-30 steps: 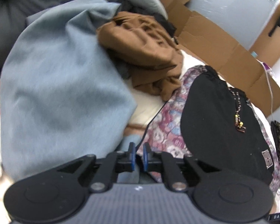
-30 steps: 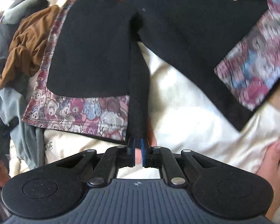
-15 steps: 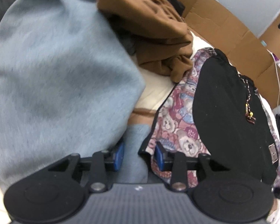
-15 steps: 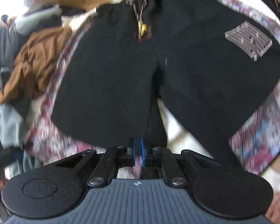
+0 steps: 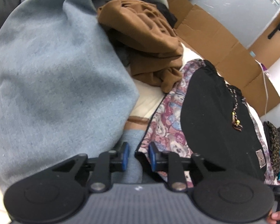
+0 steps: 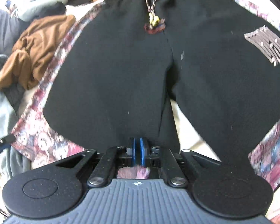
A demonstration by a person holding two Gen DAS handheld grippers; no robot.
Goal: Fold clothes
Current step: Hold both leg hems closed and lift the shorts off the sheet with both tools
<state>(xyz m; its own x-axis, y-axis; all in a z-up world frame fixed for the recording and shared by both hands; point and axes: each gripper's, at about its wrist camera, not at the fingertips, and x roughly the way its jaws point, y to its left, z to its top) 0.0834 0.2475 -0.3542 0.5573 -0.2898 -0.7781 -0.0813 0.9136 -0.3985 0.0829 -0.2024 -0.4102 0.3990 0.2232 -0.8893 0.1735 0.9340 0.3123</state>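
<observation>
Bear-print blanket [image 6: 37,140] on cream bed [image 5: 149,97]

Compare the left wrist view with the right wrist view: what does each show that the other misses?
Left only: the large light blue garment, a white cable, and the left tool open, its pads having just been closing. Right only: both shorts legs and the grey patch, with the right tool shut. Shared: black shorts, brown garment, bear-print fabric, cardboard.

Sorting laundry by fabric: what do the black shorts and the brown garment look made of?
Black shorts: likely matte fleece or cotton knit; lint specks show on the surface. Brown garment: seemingly a soft, thin knit, dull finish, crumpling into loose folds. Fibre content can't be told.
</observation>
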